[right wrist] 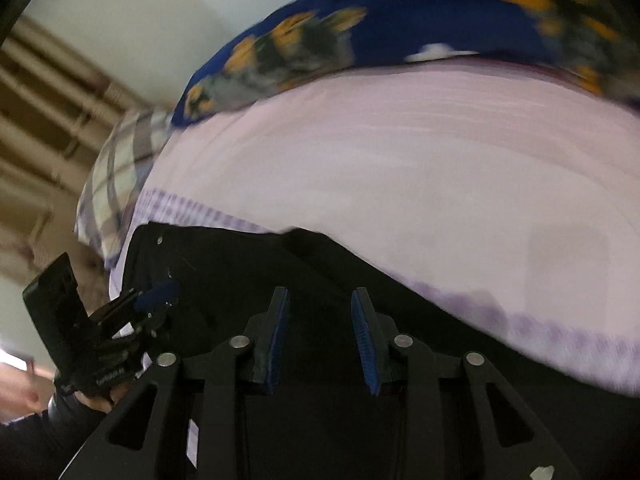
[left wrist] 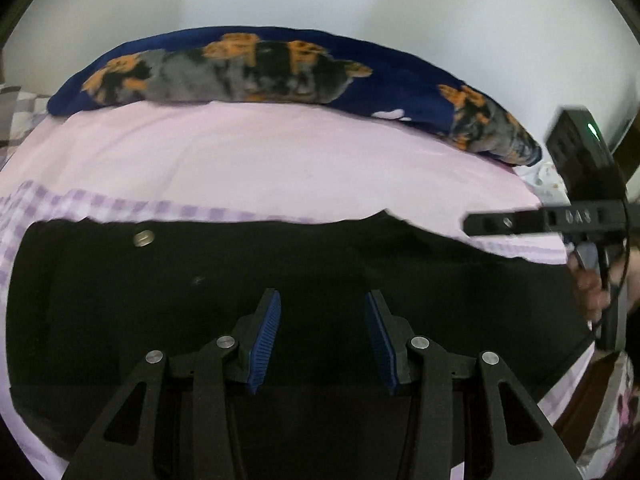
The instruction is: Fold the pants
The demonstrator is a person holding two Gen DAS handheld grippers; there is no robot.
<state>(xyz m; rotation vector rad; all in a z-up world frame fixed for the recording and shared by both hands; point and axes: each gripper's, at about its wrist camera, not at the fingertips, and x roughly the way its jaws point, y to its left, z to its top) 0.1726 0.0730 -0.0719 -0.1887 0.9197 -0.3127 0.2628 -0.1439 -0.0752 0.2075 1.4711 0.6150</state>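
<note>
Over flat black pants [left wrist: 280,280] on a smooth pink sheet [left wrist: 260,160], both ribbed blue-padded tongs, left [left wrist: 322,304] and right [right wrist: 320,300], gape apart.

The right wrist view is smeared by motion: the blue patterned blanket [right wrist: 420,16] ahead of the right tool [right wrist: 320,312] has no readable print, and the checked cloth [right wrist: 116,184] to its left is streaked. The black pants [left wrist: 200,300] run under the left tool [left wrist: 322,316] and past the frame's lower edge, their folds lost in darkness.
</note>
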